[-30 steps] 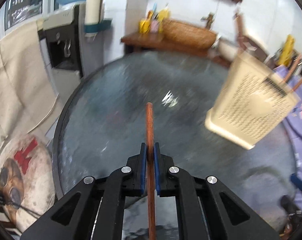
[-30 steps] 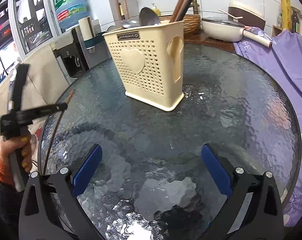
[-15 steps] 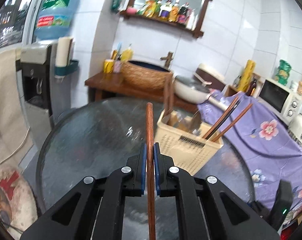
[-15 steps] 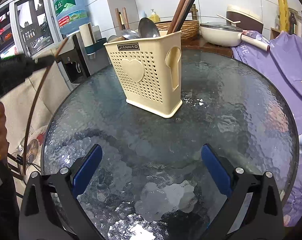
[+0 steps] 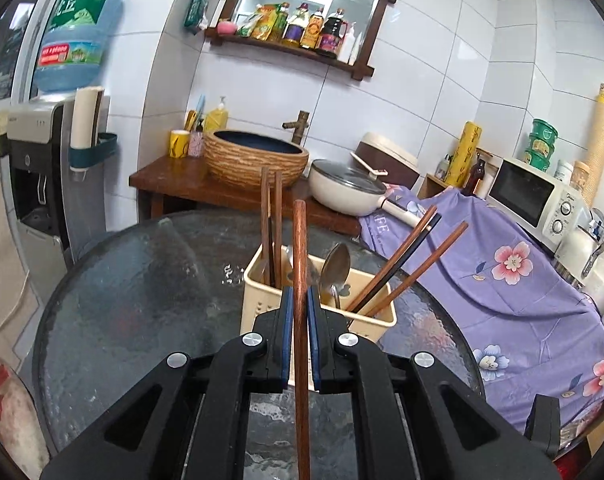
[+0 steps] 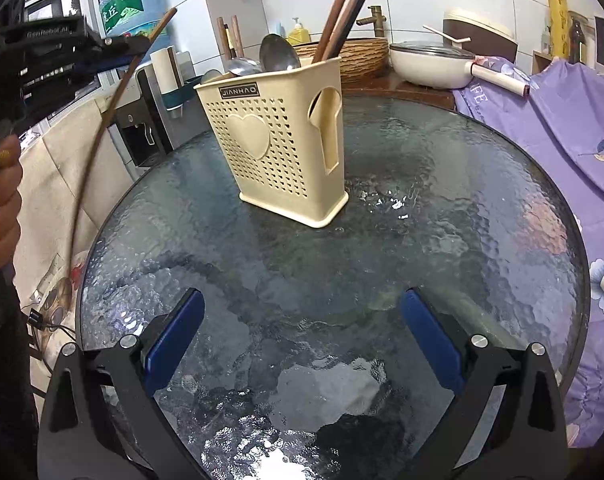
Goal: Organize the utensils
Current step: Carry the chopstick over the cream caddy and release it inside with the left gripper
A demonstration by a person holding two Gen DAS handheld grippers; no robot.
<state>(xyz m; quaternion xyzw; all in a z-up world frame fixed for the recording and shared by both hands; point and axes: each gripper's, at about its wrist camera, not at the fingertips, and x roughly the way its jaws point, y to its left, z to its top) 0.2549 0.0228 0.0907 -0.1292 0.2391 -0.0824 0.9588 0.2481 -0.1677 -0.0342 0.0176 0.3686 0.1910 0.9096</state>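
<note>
Left wrist view: a single wooden chopstick (image 5: pixel 300 280) stands clamped between the blue pads of the left gripper (image 5: pixel 300 320), its upper end rising at 12 o'clock in front of the cream utensil caddy (image 5: pixel 262 304). Inside the perforated caddy, two brown chopsticks (image 5: pixel 270 224) stand upright at its far-left corner, a metal spoon (image 5: pixel 335 266) leans bowl-up near the middle, and three more chopsticks (image 5: pixel 405 260) slant out toward 2 o'clock. The caddy sits on a round textured glass table (image 5: pixel 142 292).

Right wrist view: the right gripper (image 6: pixel 302 340) hangs low over the glass with its fingers spread wide and nothing between them. The caddy, marked JIANHAO with a heart on its side, stands at 12 o'clock, apart from both grippers. At 10 o'clock the left gripper holds the chopstick above the table's edge, short of the caddy. A cream pan (image 6: pixel 429 64) rests on the wooden counter behind; a purple floral cloth (image 6: pixel 573 128) drapes at 3 o'clock.
</note>
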